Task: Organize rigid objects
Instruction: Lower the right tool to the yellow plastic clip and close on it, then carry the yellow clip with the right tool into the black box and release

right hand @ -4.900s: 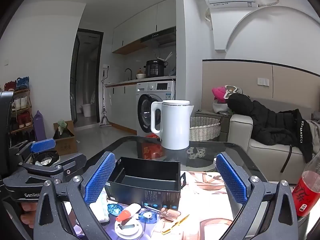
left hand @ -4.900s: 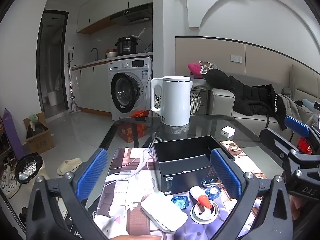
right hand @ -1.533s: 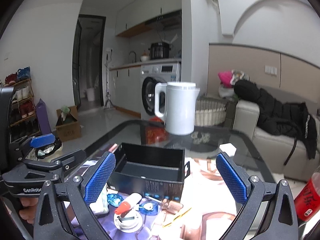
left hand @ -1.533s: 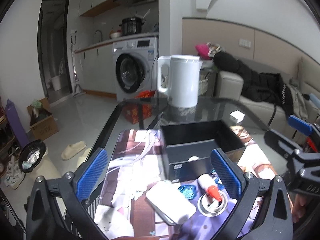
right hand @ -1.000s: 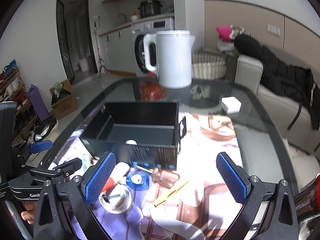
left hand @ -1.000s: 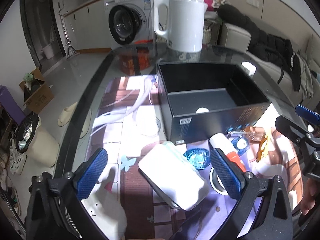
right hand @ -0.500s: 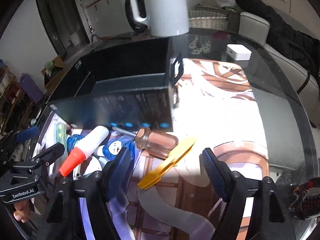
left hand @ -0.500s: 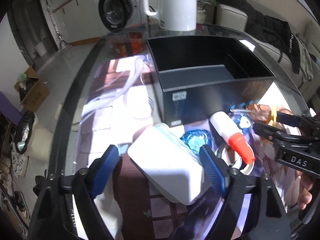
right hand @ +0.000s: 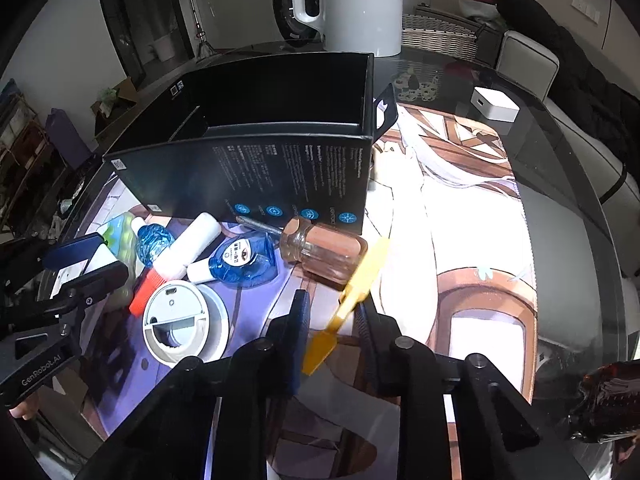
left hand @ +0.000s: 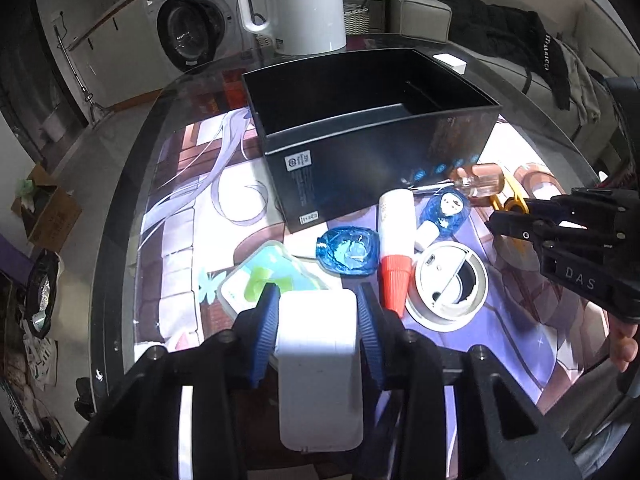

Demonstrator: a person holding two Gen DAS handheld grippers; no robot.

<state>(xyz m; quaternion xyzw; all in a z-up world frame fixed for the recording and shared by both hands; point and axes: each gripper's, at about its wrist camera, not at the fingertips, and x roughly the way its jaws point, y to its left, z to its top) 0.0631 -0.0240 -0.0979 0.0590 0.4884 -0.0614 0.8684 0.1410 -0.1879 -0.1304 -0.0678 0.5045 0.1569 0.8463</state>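
An open black box (left hand: 360, 120) (right hand: 256, 136) stands on the printed mat of a glass table. In front of it lie a white tube with a red cap (left hand: 394, 240) (right hand: 180, 256), a blue squeeze bottle (right hand: 244, 260), a blue wrapped item (left hand: 347, 251), a round white ring device (left hand: 446, 280) (right hand: 180, 322), a clear-handled screwdriver (right hand: 320, 250) and a wipes pack (left hand: 268, 280). My left gripper (left hand: 318, 320) is shut on a white power bank (left hand: 318, 360). My right gripper (right hand: 332, 312) is closed around a yellow plastic tool (right hand: 348, 300).
A white kettle (left hand: 296, 4) stands behind the box. A small white cube (right hand: 494, 104) sits on the glass at the right. A red drink bottle (right hand: 608, 400) is at the near right edge. A sofa and washing machine lie beyond the table.
Both grippers dropped toward the table and closed: the left onto the white power bank, the right around the yellow tool.
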